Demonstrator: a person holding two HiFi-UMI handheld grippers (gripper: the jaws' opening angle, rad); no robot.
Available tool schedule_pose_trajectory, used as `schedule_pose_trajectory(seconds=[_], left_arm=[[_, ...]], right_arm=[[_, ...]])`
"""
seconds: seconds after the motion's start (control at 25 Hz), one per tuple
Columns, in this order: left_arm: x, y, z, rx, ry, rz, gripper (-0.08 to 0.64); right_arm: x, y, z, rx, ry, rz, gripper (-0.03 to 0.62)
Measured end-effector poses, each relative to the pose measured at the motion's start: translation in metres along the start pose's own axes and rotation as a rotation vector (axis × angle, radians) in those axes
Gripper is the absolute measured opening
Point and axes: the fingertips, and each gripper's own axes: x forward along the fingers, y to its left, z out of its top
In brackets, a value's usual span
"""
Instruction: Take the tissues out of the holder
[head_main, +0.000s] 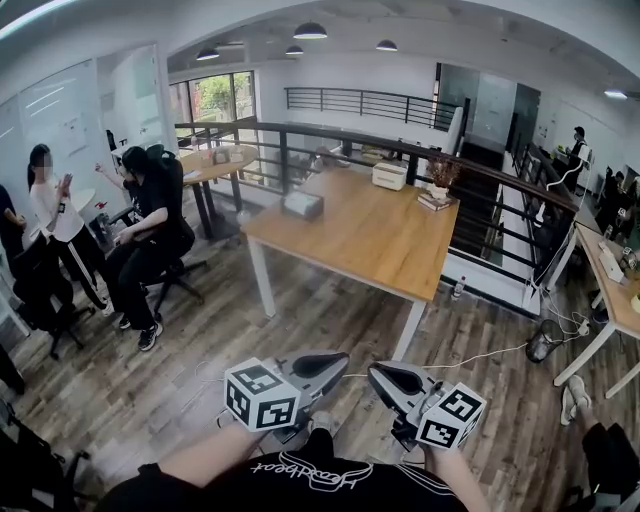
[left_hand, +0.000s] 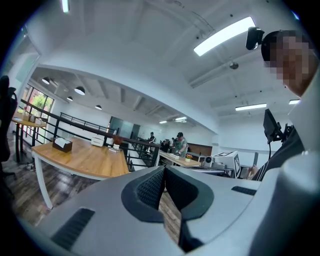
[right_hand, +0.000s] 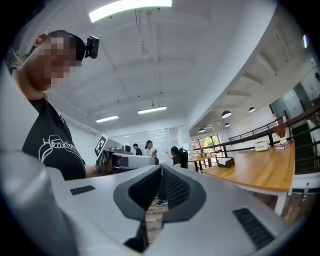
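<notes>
Left gripper (left_hand: 164, 168), right gripper (right_hand: 161, 167): fingers (left_hand: 150, 189) pressed together, empty, well apart from counter (head_main: 370, 240). Tissues (head_main: 300, 197) in holder (head_main: 303, 210): likely light, soft, tearable; pinch top sheet.

A smooth, pale wooden top is seen on the table (head_main: 370, 240), matt wood-grain planks on the floor (head_main: 200, 340), dark metal on the railing (head_main: 400, 150), and matt grey plastic with dimpled black pads (left_hand: 150, 187) on the left gripper (left_hand: 164, 172).
</notes>
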Motion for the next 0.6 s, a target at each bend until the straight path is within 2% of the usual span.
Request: schedule_pose_trajectory(seconds=[0.28,0.6], left_arm=[[0.018,0.057,0.003,0.019,0.026,-0.018,0.011],[0.042,0.186,0.010,-0.074,0.023,0.037,0.011]], right_arm=[[0.042,-0.057,-0.005,0.038,-0.012,-0.035,0.017],[0.136,-0.131,-0.032,0.107,0.074,0.026,0.017]])
